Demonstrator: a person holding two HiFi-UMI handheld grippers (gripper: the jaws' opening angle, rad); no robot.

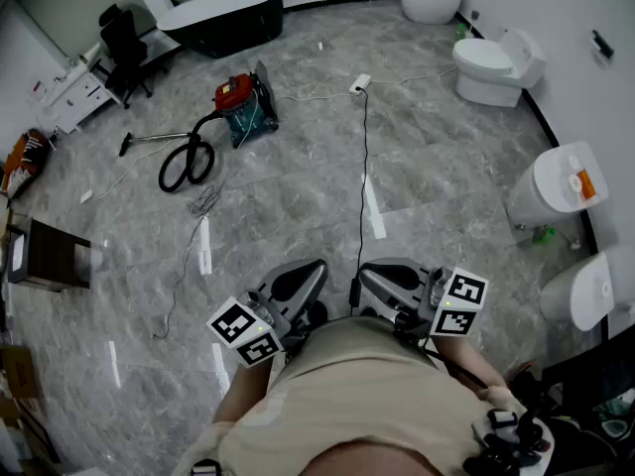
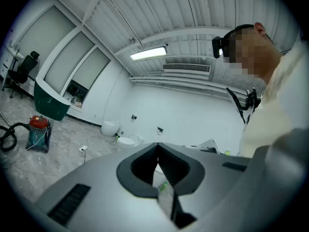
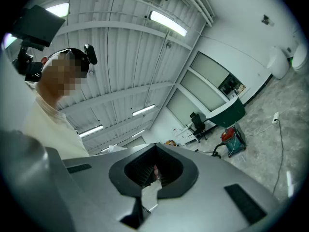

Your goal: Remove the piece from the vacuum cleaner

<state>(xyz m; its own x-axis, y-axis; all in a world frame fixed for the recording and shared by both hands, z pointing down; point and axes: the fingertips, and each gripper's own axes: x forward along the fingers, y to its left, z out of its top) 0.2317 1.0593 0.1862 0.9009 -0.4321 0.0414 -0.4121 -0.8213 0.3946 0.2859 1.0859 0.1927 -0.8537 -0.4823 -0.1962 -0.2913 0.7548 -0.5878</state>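
Note:
The vacuum cleaner (image 1: 243,102) is a red and teal canister standing on the grey floor far ahead to the left. Its black hose (image 1: 187,163) coils beside it, and a thin wand (image 1: 154,139) lies flat to the left. It also shows small in the left gripper view as the vacuum cleaner (image 2: 38,132), and in the right gripper view as the vacuum cleaner (image 3: 232,138). My left gripper (image 1: 298,284) and right gripper (image 1: 382,278) are held close to my body, far from the vacuum. Both are shut and hold nothing: left gripper (image 2: 157,149), right gripper (image 3: 155,148).
A black cable (image 1: 363,186) runs along the floor from a white power strip (image 1: 360,84) toward me. Toilets (image 1: 493,67) line the right wall. A black bathtub (image 1: 223,18) and an office chair (image 1: 124,43) stand at the back. A brown stool (image 1: 55,254) sits at left.

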